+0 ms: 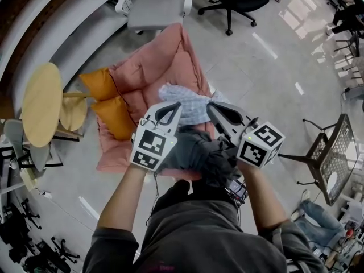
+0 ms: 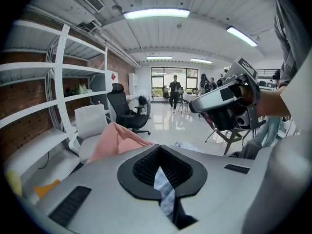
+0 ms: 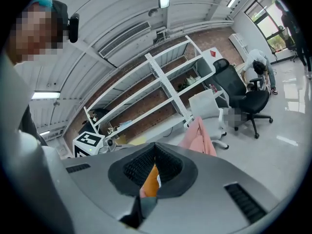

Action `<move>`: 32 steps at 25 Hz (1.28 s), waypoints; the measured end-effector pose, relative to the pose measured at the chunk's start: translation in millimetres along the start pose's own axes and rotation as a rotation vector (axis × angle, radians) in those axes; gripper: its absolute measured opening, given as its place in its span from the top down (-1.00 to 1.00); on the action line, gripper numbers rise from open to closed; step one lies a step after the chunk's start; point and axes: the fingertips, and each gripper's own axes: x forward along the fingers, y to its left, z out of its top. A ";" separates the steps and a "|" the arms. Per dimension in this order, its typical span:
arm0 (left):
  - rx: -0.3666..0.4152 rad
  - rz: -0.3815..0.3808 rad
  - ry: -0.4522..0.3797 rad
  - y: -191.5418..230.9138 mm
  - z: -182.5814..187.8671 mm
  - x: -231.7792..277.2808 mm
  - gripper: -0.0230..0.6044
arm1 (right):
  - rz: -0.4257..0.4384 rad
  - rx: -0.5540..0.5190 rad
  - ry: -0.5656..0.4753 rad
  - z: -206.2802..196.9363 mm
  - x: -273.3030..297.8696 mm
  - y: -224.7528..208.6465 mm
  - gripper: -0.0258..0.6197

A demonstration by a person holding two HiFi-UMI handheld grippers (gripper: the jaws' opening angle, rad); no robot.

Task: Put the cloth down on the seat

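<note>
The cloth, a pale blue check, lies crumpled on the pink seat, against the seat's right edge about halfway along. Two orange pillows sit at the seat's left edge, well clear of it. The seat itself is spread flat on the floor, its far end reaching a white chair.

The left claw is shut, jaws together; its tip hangs at the cloth's near left end (whether it touches, I can't tell), and the checked fabric shows through the slit below the pads. The right claw is also closed, tip at the cloth's near right end, with only a sliver of orange pillow showing past its pads. Both claws point at the cloth from the seat's near end.
</note>
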 end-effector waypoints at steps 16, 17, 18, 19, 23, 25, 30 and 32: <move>-0.059 0.016 -0.004 2.5 -8.5 -21.4 0.89 | 0.013 -0.023 0.066 -16.6 15.9 17.7 0.87; -0.059 0.014 -0.004 1.8 -9.1 -21.9 0.89 | 0.011 -0.023 0.067 -17.1 15.3 18.3 0.87; -0.059 0.013 -0.004 1.4 -9.7 -21.5 0.89 | 0.009 -0.023 0.068 -17.3 15.0 18.0 0.87; -0.059 0.012 -0.003 1.2 -10.2 -20.7 0.89 | 0.008 -0.022 0.068 -17.6 14.9 17.0 0.87; -0.060 0.010 -0.002 -0.2 -11.3 -18.1 0.89 | 0.007 -0.018 0.065 -19.7 13.8 13.9 0.87; -0.059 0.010 -0.002 -0.4 -11.7 -18.3 0.89 | 0.008 -0.014 0.066 -21.1 14.0 14.6 0.87; -0.059 0.008 -0.003 3.8 -11.1 -20.8 0.89 | 0.004 -0.012 0.070 -21.4 18.2 17.1 0.87; -0.058 0.008 -0.005 5.7 -10.7 -21.2 0.89 | 0.003 -0.010 0.071 -21.8 19.2 16.6 0.87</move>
